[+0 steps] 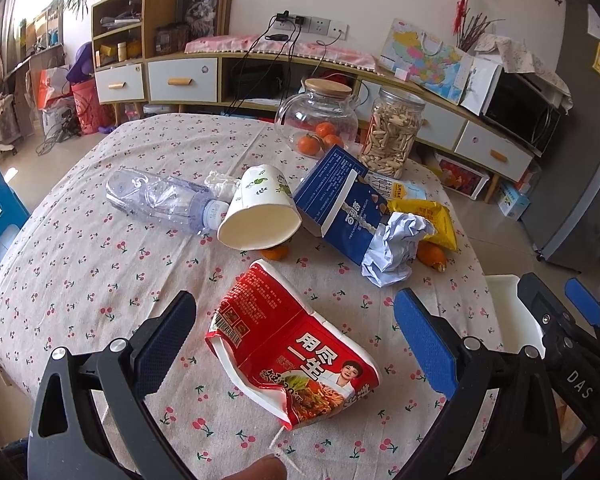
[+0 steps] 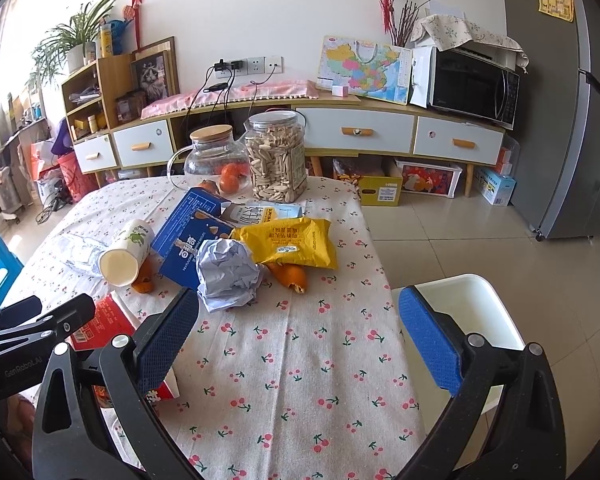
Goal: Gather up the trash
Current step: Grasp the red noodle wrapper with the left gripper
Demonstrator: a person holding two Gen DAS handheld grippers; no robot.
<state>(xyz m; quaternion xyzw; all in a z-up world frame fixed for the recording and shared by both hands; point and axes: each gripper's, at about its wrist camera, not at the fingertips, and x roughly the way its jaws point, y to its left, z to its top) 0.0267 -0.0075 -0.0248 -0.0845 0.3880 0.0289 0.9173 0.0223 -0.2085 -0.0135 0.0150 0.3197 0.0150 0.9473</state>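
Left wrist view: left gripper point(image 1: 296, 340), jaws spread wide, frames a flattened glossy red noodle cup point(image 1: 296, 354) on the cherry-print tablecloth point(image 1: 80, 264); a paper cup point(image 1: 260, 210) lies at 12 o'clock.

Right wrist view: right gripper point(image 2: 298, 336), jaws apart and empty; crumpled paper ball point(image 2: 228, 274) at 11 o'clock, white plastic bin point(image 2: 468, 304) at 3 o'clock.

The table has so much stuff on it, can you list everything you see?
crushed noodle cup: 1, red, near edge, between left fingers
paper cup: 1, white, on its side
plastic bottle: 1, clear, lying left of cup
blue box: 1, centre, tipped
crumpled paper: 1, pale blue, against box
yellow packet: 1, behind paper
glass jar: 1, holds oranges, far edge
snack jar: 1, clear, beside it
white bin: 1, right of table
left gripper: open
right gripper: open, over bare cloth
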